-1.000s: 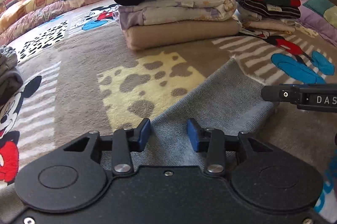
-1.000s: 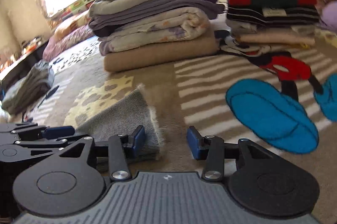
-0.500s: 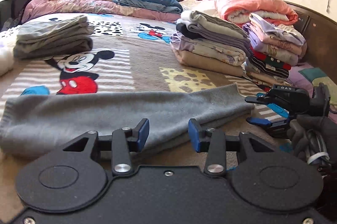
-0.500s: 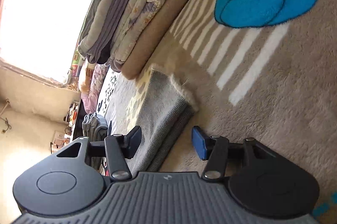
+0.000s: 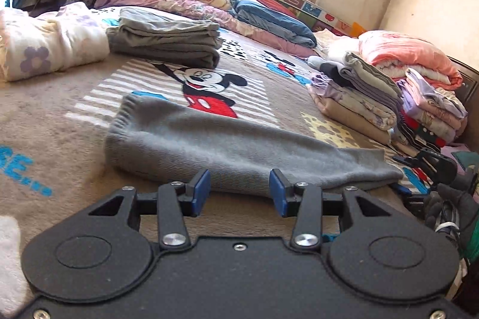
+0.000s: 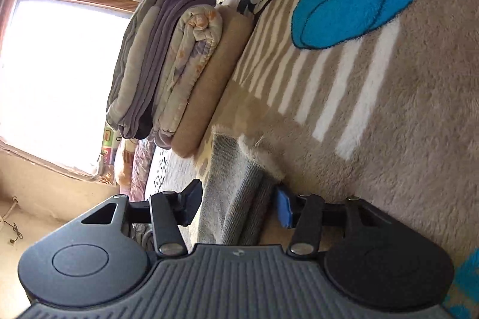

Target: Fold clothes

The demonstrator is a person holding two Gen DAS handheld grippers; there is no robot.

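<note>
Grey garment between right hand-held gripper pads.

**Grey knit garment folded long on the bed**

The grey knit garment lies flat on the patterned blanket of the bed, folded into a long, narrow band. Its fabric is finely ribbed, with a gathered ribbed hem at the far left end. The band runs from that hem to a narrower right end. In the right wrist view this end shows doubled layers stacked one on another, with a fuzzy pale edge at its tip.
</note>
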